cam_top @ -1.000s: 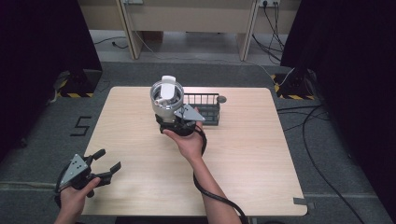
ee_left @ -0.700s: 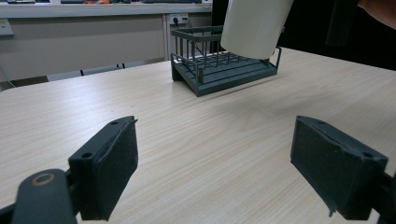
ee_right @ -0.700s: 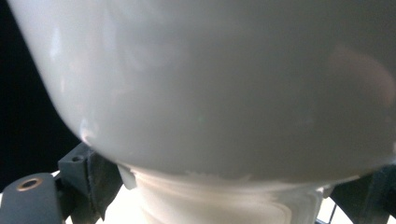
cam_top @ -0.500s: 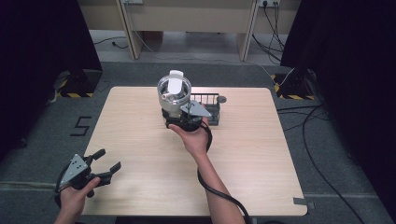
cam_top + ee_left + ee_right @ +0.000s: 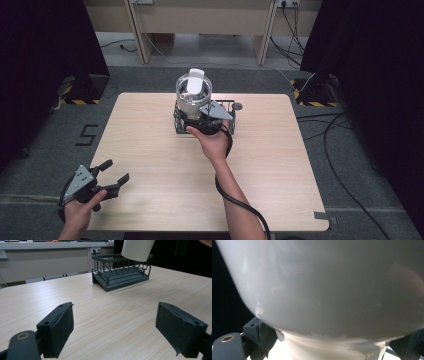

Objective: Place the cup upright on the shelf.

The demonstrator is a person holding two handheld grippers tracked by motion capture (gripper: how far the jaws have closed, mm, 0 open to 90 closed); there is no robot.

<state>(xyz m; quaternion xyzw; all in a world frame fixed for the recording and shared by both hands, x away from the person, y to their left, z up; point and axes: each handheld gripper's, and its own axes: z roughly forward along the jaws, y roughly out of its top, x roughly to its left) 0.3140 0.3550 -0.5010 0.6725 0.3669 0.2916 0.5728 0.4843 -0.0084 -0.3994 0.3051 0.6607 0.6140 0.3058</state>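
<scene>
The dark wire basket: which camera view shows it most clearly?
The left gripper view: the wire basket stands whole and unobstructed. In the high view, the white cup and right gripper cover most of the basket.

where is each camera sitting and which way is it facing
High view: fixed above the person's side, looking forward and down on the table; both forearms show, the left gripper at the near left corner, the right gripper holding a white cup over the wire basket.
Left gripper view: low over the table, facing the wire basket; its open jaws show.
Right gripper view: rides the right gripper, pressed close to the white cup; jaw parts at the bottom corners.
Shared: high and left gripper views both show basket and cup.
</scene>
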